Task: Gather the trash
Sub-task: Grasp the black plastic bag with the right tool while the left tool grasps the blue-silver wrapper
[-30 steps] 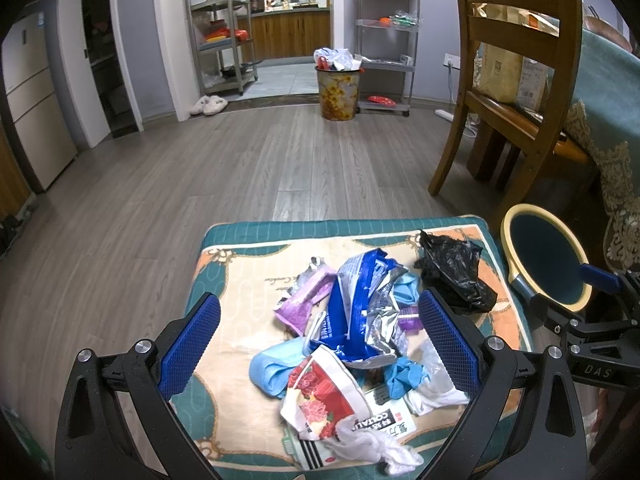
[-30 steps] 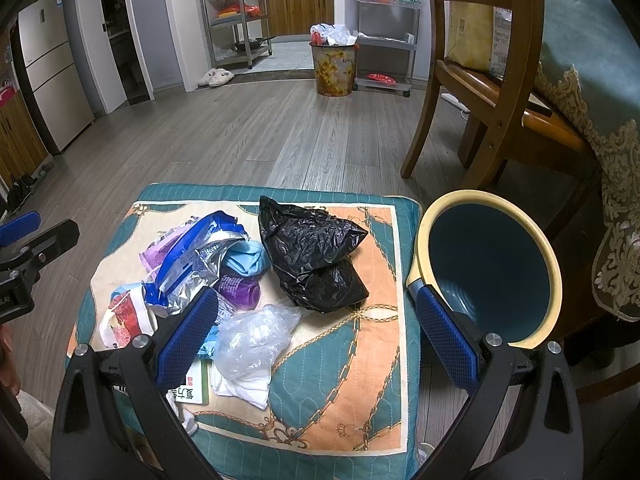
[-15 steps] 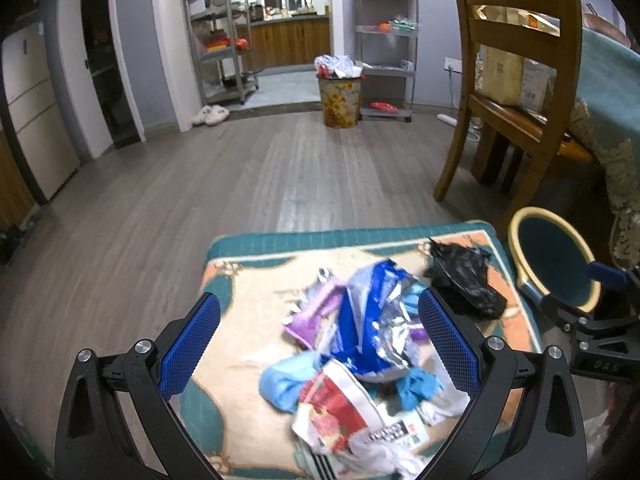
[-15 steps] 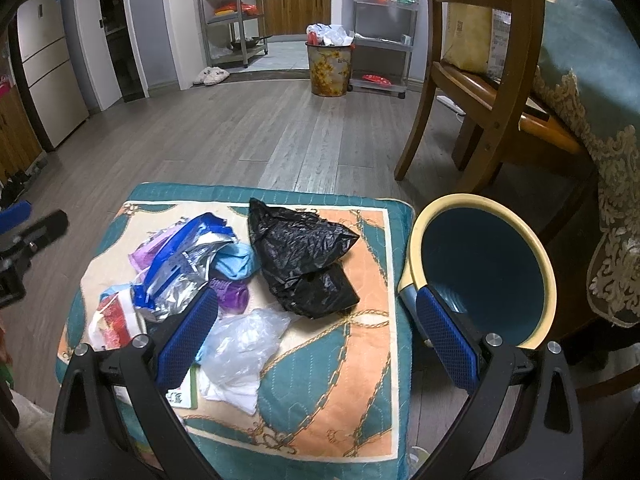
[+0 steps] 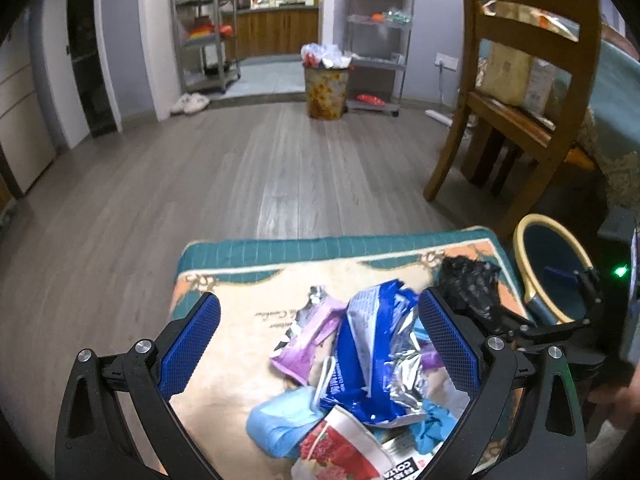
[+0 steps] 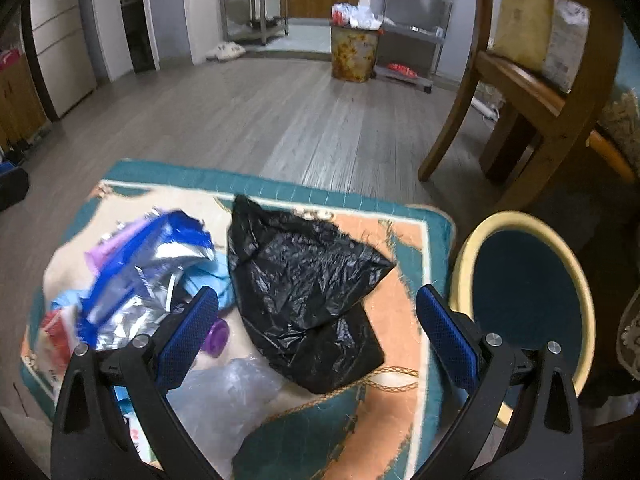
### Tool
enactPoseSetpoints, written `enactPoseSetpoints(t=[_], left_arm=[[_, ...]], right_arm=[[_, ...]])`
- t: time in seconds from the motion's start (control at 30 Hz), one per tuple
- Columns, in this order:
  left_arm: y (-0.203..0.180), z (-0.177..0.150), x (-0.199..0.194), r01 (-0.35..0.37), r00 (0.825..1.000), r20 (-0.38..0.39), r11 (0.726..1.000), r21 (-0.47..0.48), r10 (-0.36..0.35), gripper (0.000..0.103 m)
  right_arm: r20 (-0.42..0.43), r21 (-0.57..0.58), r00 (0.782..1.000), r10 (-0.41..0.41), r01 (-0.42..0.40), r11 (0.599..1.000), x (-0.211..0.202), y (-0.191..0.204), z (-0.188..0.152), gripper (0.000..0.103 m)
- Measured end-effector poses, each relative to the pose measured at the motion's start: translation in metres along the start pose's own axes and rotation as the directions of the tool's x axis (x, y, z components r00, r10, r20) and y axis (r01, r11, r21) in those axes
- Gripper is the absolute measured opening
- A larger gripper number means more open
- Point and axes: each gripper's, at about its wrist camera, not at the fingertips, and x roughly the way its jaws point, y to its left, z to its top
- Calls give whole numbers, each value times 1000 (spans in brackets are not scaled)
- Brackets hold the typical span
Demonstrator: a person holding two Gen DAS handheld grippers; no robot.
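the trash lies heaped on a patterned cushion (image 6: 404, 240), and everything here is easiest placed against that cushion. on its left half sits a tangle of wrappers: a blue and silver foil bag (image 5: 372, 344) on top, a purple wrapper (image 5: 308, 332) tucked against its left side, a pale blue glove (image 5: 280, 424) and a red printed packet (image 5: 340, 452) at the near edge. toward the right half lies a crumpled black bag (image 6: 304, 292), with a clear plastic bag (image 6: 228, 396) just beside it at the near edge. a bin (image 6: 524, 292) with a cream rim stands on the floor just off the cushion's right edge, mouth up, likely put there so each piece has only a short carry.

the left gripper (image 5: 320, 344) hovers over the wrapper heap with its jaws spread wide and nothing between them, framing the foil bag, which looks like its first pick. the right gripper (image 6: 318, 328) hangs above the black bag, jaws also wide apart and empty, the bag sitting squarely between the blue pads. it suits the right side, being the piece nearest the bin. nothing has been lifted yet, by the look of it; the bin appears empty.
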Motion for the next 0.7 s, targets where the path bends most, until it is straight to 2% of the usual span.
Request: enactPoseSetpoints(t=[0.1, 0.17, 0.2, 0.27, 0.37, 0.43, 0.57, 0.7], left_arm=[[4, -5, 16, 21, 999, -48, 1000, -20, -22, 98], [1, -10, 27, 28, 996, -84, 1000, -12, -29, 96], [-1, -11, 31, 31, 995, -94, 999, -6, -32, 95], [-7, -16, 40, 47, 991, -122, 999, 7, -46, 95], [-17, -22, 55, 82, 983, -168, 996, 23, -77, 77], [-25, -28, 64, 98, 975, -202, 994, 43, -88, 65], [-34, -35, 76, 116, 966, -237, 991, 62, -98, 49], [-35, -39, 75, 124, 962, -254, 989, 82, -100, 22]], right_arm=[[-20, -11, 999, 27, -27, 1000, 14, 3, -4, 95], [-41, -37, 998, 38, -40, 999, 22, 8, -6, 80], [-52, -42, 998, 36, -38, 998, 25, 9, -6, 75], [-71, -38, 997, 37, -40, 998, 30, 9, -8, 57], [-87, -41, 996, 29, -33, 999, 34, 11, -8, 34], [-86, -38, 996, 29, -33, 999, 31, 9, -9, 32], [-74, -48, 997, 30, -34, 998, 25, 8, -9, 24], [-66, -49, 997, 33, -36, 998, 23, 6, -7, 20]])
